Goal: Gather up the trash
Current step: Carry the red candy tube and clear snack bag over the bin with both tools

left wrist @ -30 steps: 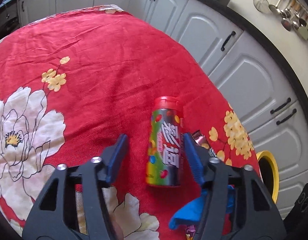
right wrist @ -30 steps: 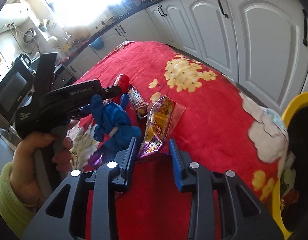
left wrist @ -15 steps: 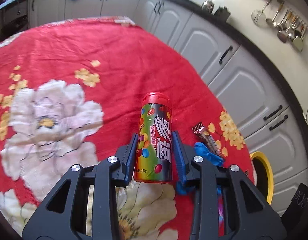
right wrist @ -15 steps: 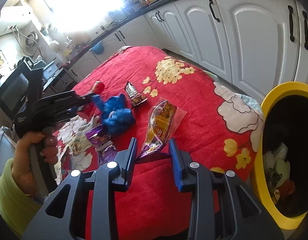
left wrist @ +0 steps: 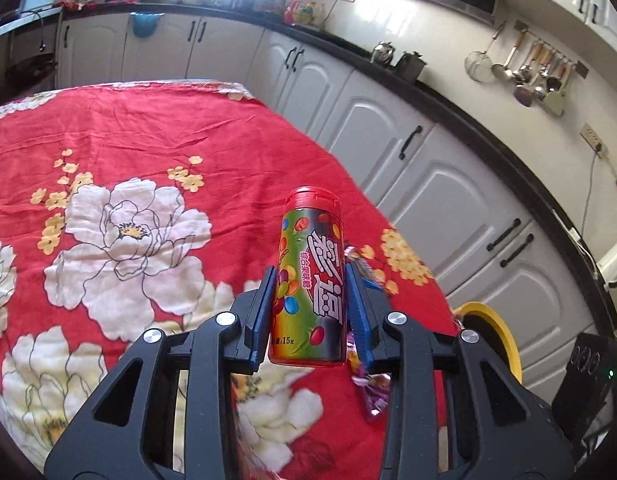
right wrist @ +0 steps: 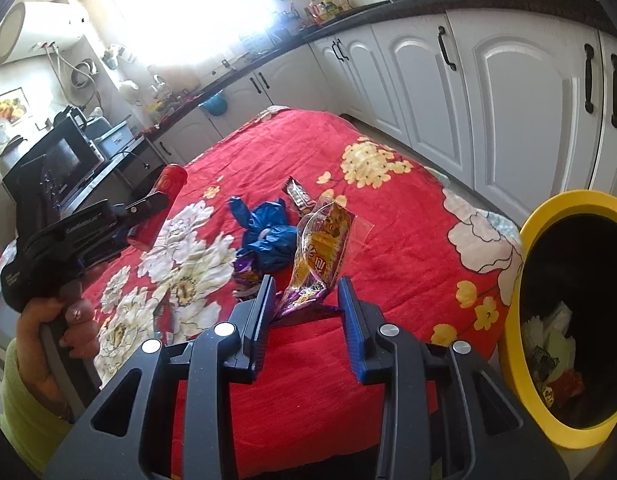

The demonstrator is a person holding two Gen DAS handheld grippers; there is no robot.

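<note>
My left gripper (left wrist: 310, 276) is shut on a colourful candy tube (left wrist: 312, 232) with a red lid and holds it upright above the red floral tablecloth (left wrist: 148, 128). The right wrist view shows that same gripper (right wrist: 158, 202) and tube (right wrist: 170, 178) at the left, off the cloth. My right gripper (right wrist: 306, 282) is shut on the lower end of a yellow and purple snack wrapper (right wrist: 322, 240), which sticks up between its fingers. A yellow-rimmed bin (right wrist: 528, 240) with rubbish inside stands just to the right of it.
On the cloth lie a crumpled blue bag (right wrist: 268, 232), a purple wrapper (right wrist: 244, 268) and a small bar wrapper (right wrist: 298, 194). A hand (right wrist: 68, 328) in a green sleeve grips the left tool. White cabinets (right wrist: 508, 100) line the far side beyond the table edge.
The left jaws closed on the candy tube and lifted it off the cloth. My right gripper carried the snack wrapper up and toward the bin, which now shows more fully.
</note>
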